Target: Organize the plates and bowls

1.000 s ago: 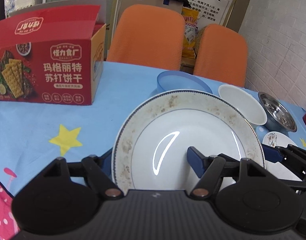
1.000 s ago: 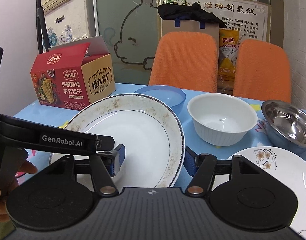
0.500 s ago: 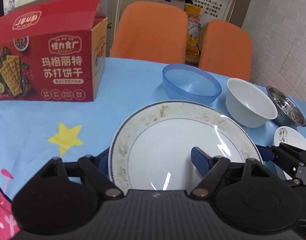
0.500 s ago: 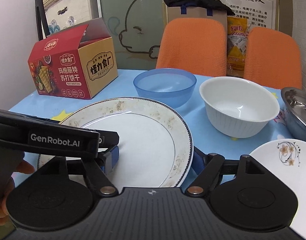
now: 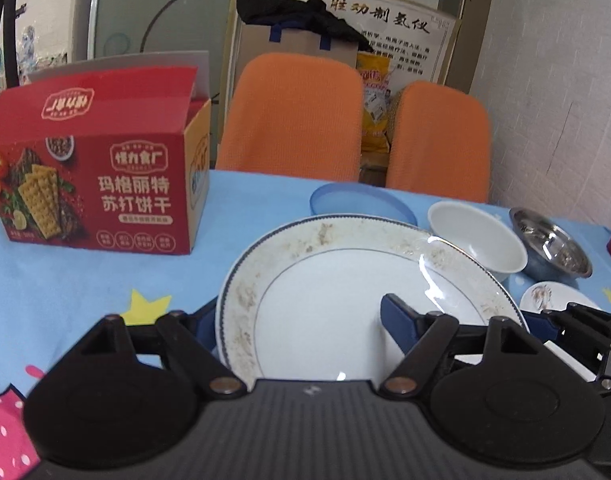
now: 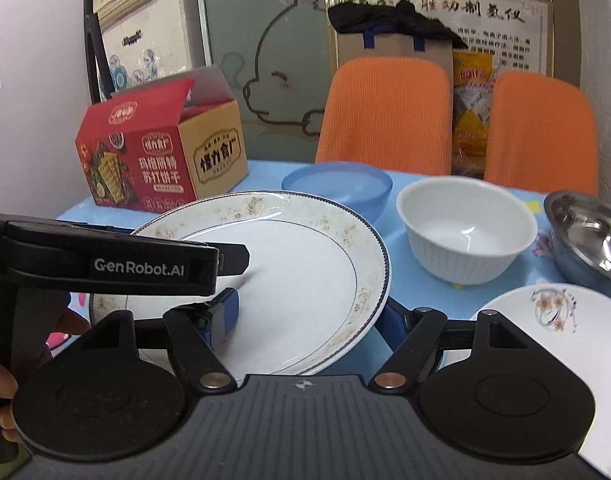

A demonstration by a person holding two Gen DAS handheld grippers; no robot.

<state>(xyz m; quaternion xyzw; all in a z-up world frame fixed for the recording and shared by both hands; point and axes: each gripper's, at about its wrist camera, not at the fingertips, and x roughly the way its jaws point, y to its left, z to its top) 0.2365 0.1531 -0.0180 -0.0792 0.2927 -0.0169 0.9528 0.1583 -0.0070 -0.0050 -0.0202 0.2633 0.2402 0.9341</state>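
Observation:
A large white plate with a speckled, blue-edged rim (image 5: 337,280) (image 6: 297,264) is held up off the table, tilted. My left gripper (image 5: 301,324) is shut on its left edge, one finger above and one below. My right gripper (image 6: 309,312) is shut on its right edge in the same way. The left gripper's body shows in the right wrist view (image 6: 117,268). Behind the plate stand a blue plastic bowl (image 6: 337,188), a white ribbed bowl (image 6: 465,232) and a steel bowl (image 6: 589,236). A small flowered plate (image 6: 553,340) lies at the right.
A red cracker box (image 5: 93,188) stands open at the back left on the blue tablecloth (image 5: 65,288). Two orange chair backs (image 5: 293,120) stand behind the table's far edge. A white wall is at the right.
Both grippers have lifted the large plate and tilted its far edge up again; it now hides most of the blue bowl in the left wrist view.

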